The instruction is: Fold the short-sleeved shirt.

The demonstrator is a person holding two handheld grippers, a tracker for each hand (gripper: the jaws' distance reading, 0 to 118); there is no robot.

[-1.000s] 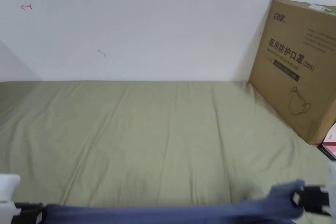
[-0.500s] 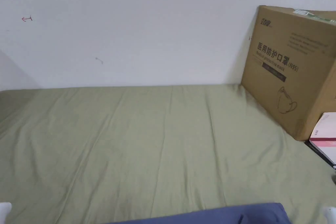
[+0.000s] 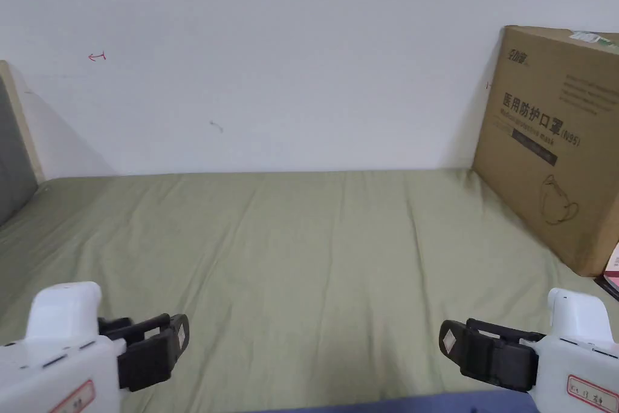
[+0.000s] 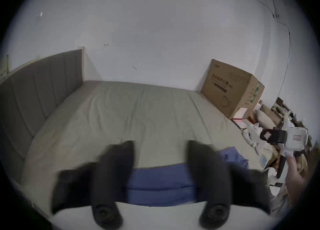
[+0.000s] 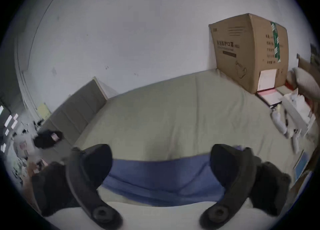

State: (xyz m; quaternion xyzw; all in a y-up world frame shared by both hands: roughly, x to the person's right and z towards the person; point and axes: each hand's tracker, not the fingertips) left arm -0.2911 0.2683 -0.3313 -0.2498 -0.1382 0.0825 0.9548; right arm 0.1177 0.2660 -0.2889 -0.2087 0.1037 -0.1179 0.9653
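Observation:
The blue short-sleeved shirt (image 4: 161, 178) lies as a flat folded band on the green bed sheet (image 3: 314, 251) near the front edge; a thin sliver of the shirt (image 3: 393, 406) shows at the bottom of the head view. My left gripper (image 3: 178, 335) hovers at the lower left and my right gripper (image 3: 450, 341) at the lower right, both above the sheet. In the left gripper view the left gripper (image 4: 161, 147) stands open over the shirt, nothing between the jaws. The right gripper (image 5: 161, 150) is likewise open above the shirt (image 5: 161, 173).
A large cardboard box (image 3: 556, 160) stands against the wall at the bed's far right. Pink and white boxes (image 3: 612, 269) lie beside it. A grey padded headboard (image 4: 38, 95) runs along the left side. Clutter (image 4: 270, 121) fills the area right of the bed.
A second ago both grippers held the shirt stretched between them. They have let go, the shirt now rests on the bed, and both grippers have risen open above it.

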